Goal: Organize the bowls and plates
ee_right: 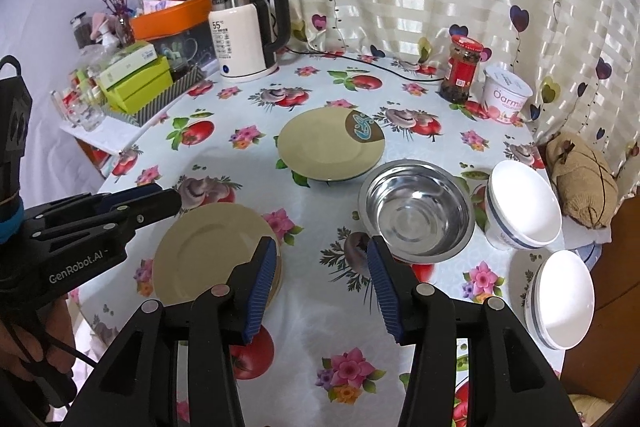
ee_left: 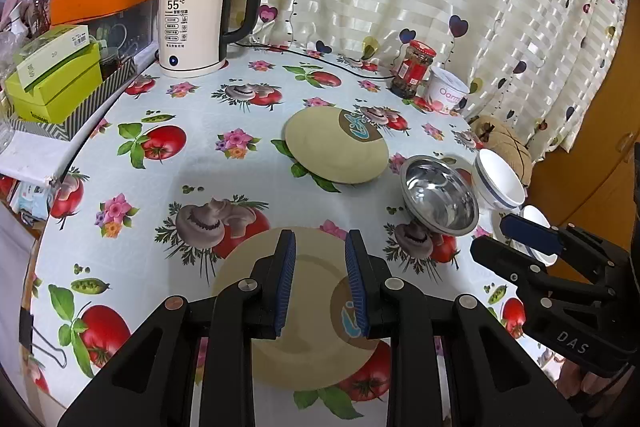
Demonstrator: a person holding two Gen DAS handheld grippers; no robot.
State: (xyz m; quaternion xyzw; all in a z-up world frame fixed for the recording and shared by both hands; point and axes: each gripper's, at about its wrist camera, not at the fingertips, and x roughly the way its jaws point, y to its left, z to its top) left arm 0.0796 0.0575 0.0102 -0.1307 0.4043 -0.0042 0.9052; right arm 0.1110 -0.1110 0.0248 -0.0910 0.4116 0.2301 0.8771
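Note:
A beige plate (ee_left: 336,147) with a brown-and-blue patch lies mid-table; it also shows in the right wrist view (ee_right: 328,151). A second beige plate (ee_left: 308,347) lies near the front edge, under my left gripper (ee_left: 320,247), which is open and empty above it. In the right wrist view this near plate (ee_right: 204,255) looks like a stack of plates. A steel bowl (ee_right: 416,211) sits right of centre, with a white bowl (ee_right: 524,203) beside it and another white bowl (ee_right: 564,299) near the table edge. My right gripper (ee_right: 320,255) is open and empty over the tablecloth.
A white kettle (ee_right: 244,39) stands at the back left beside green boxes (ee_right: 136,79) and an orange bin. A red-lidded jar (ee_right: 460,71) and a yogurt tub (ee_right: 506,95) stand at the back right. A burlap bundle (ee_right: 580,183) lies at the right edge.

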